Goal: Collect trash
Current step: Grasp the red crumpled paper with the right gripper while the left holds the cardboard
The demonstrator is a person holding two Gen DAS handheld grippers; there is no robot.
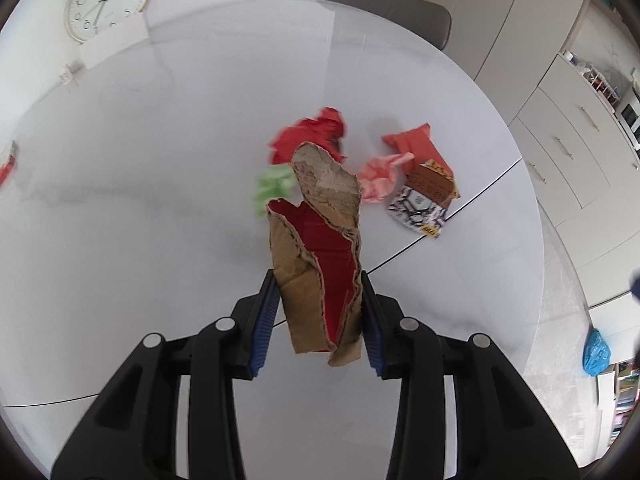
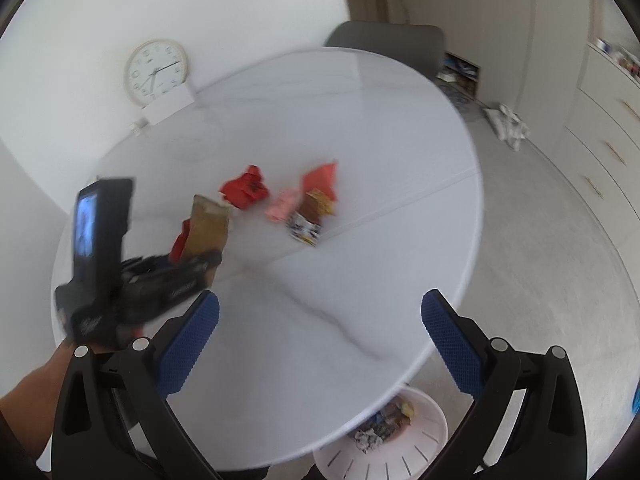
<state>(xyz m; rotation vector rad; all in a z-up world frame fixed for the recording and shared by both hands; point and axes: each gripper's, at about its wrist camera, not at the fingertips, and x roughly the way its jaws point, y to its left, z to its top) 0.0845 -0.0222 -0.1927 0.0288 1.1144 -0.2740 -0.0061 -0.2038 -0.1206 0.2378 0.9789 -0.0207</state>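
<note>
My left gripper (image 1: 318,284) is shut on a torn piece of brown cardboard with a red inner face (image 1: 316,236), held up above the white round table (image 1: 160,220). Beyond it on the table lie a crumpled red paper (image 1: 320,128), a green wad (image 1: 274,184), a pink wad (image 1: 378,176), an orange-red paper (image 1: 412,140) and a printed wrapper (image 1: 424,196). In the right wrist view the left gripper (image 2: 200,264) with the cardboard (image 2: 208,228) is blurred at the left. My right gripper (image 2: 320,304) stands open and empty over the table's near part.
A white slatted bin (image 2: 428,436) with several scraps in it stands on the floor under the table's near edge. A clock (image 2: 156,72) leans against the wall at the table's back. A grey chair (image 2: 388,44) stands behind the table; cabinets (image 2: 600,140) line the right.
</note>
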